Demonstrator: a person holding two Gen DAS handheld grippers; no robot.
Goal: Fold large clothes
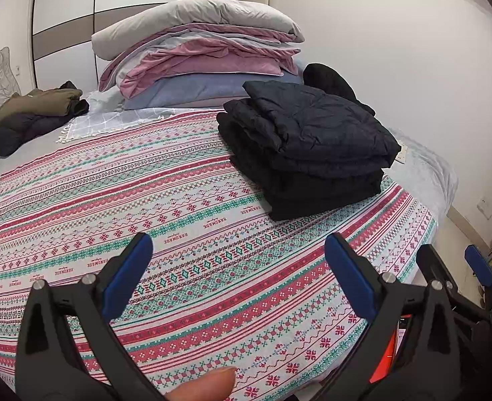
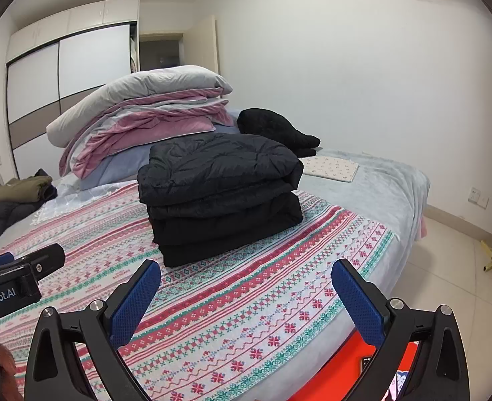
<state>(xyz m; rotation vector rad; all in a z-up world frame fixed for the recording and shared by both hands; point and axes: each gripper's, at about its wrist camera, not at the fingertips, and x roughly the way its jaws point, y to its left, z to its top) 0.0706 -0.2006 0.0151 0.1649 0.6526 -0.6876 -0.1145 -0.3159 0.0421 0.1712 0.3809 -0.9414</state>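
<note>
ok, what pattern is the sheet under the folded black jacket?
Horizontal bands of red, pink and teal cross-stitch motifs on white; the sheet shows best in the left wrist view.

"HANDMADE" printed upside down in repeating rows on the patterned bedspread, partial "enRobot.AI" on the left gripper's body

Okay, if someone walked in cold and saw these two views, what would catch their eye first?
Probably the folded black jacket sitting on the patterned red-and-green bedspread. Behind it, a tall pile of grey and pink bedding rises at the head of the bed. Both grippers, left and right, hang open and empty above the bedspread.
</note>
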